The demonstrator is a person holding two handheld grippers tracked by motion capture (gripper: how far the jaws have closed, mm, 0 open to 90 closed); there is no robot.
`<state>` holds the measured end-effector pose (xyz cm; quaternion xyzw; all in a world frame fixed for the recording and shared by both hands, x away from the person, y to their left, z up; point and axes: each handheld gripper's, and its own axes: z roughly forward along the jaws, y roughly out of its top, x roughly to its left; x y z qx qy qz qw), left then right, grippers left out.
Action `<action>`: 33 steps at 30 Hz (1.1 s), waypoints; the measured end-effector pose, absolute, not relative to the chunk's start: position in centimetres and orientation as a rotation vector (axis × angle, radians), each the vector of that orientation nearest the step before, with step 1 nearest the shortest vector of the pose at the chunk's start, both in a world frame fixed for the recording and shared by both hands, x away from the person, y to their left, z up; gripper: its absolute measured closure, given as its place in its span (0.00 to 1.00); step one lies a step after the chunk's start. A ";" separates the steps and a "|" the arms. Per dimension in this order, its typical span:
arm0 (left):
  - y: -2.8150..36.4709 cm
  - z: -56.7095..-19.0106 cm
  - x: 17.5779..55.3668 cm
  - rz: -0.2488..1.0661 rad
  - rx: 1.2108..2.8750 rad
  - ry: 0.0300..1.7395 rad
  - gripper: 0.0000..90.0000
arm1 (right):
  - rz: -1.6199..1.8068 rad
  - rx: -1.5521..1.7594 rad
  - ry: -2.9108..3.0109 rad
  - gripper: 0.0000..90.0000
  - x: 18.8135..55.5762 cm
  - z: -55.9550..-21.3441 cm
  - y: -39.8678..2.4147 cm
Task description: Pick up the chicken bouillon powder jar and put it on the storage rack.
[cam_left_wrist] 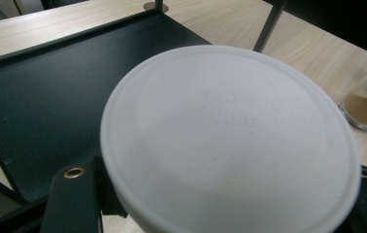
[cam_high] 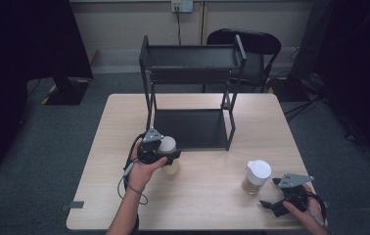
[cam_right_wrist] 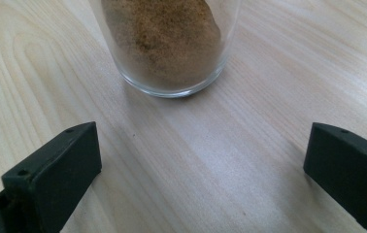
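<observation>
A jar with a white lid (cam_high: 167, 145) and pale yellowish contents is in front of the black rack's lower shelf (cam_high: 188, 128), and my left gripper (cam_high: 166, 156) is shut on it. In the left gripper view the lid (cam_left_wrist: 230, 136) lies between my jaws, with the gripper (cam_left_wrist: 220, 194) clamped on its sides. A second glass jar (cam_high: 256, 177) with a white lid holds brown powder and stands on the table at the right. My right gripper (cam_high: 270, 192) is open just short of it. In the right gripper view the jar's base (cam_right_wrist: 172, 48) is ahead of the wide-apart gripper (cam_right_wrist: 201, 170).
The black two-tier rack (cam_high: 193, 58) stands at the table's far middle, its posts (cam_high: 232, 122) close to the held jar. The table's near edge (cam_high: 183, 226) runs just below both hands. A dark chair (cam_high: 251, 44) sits behind the table.
</observation>
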<state>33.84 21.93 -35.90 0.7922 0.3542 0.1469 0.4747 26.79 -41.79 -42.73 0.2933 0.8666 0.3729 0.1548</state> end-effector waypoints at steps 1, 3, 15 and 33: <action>21.9 -35.8 34.0 0.356 1.934 0.869 0.38 | 1.068 0.841 2.483 0.00 26.8 -42.7 -41.8; 21.9 -35.4 34.2 0.361 1.945 0.866 0.38 | 1.069 0.841 2.483 0.00 26.8 -42.7 -41.8; 22.0 -33.5 35.5 0.368 1.923 0.869 0.38 | 1.069 0.841 2.483 0.00 26.8 -42.7 -41.8; 21.7 -30.8 37.2 0.351 1.911 0.869 0.38 | 1.069 0.842 2.483 0.00 26.8 -42.7 -41.8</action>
